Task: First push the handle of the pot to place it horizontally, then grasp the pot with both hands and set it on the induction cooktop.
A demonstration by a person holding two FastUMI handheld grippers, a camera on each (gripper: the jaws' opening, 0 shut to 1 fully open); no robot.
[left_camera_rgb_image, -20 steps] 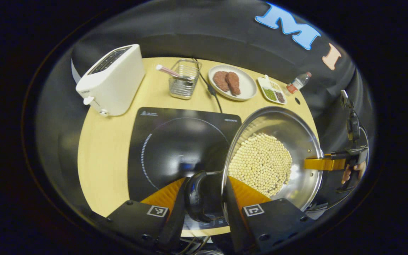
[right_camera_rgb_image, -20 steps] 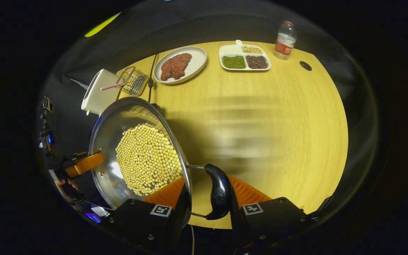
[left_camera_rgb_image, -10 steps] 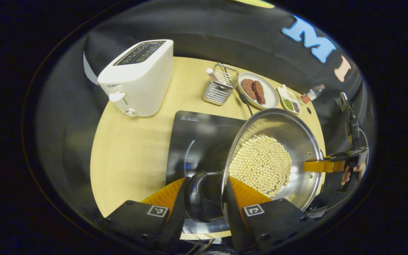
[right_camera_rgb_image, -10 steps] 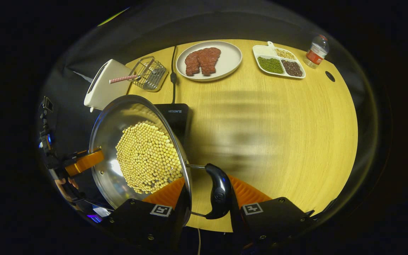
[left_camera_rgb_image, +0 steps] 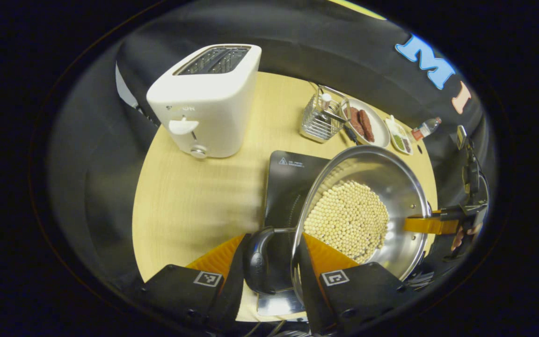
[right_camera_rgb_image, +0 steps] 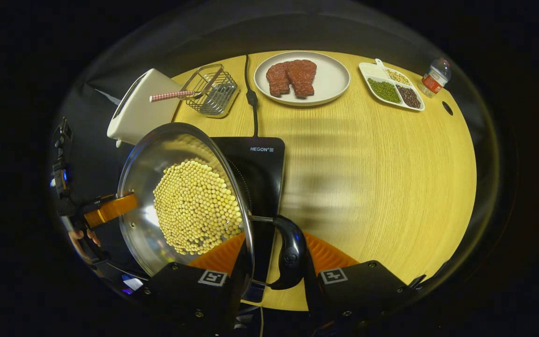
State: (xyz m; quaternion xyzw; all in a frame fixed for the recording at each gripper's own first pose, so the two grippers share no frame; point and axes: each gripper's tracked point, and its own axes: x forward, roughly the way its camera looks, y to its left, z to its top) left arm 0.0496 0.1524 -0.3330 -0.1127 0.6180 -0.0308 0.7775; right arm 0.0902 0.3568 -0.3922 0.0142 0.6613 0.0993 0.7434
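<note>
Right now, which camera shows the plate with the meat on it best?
The right gripper view. There the plate sits wide open at the table's far edge, both pieces of meat plain. In the left gripper view the plate is small, squeezed sideways behind the wire basket.

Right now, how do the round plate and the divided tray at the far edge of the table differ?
The round plate is circular with one open surface; the divided tray is roughly rectangular and split into compartments. The round plate carries two reddish-brown meat pieces; the divided tray holds green, dark and pale grains in separate sections. The round plate looks the larger. Both are pale dishes lying flat on the wooden table.
</note>
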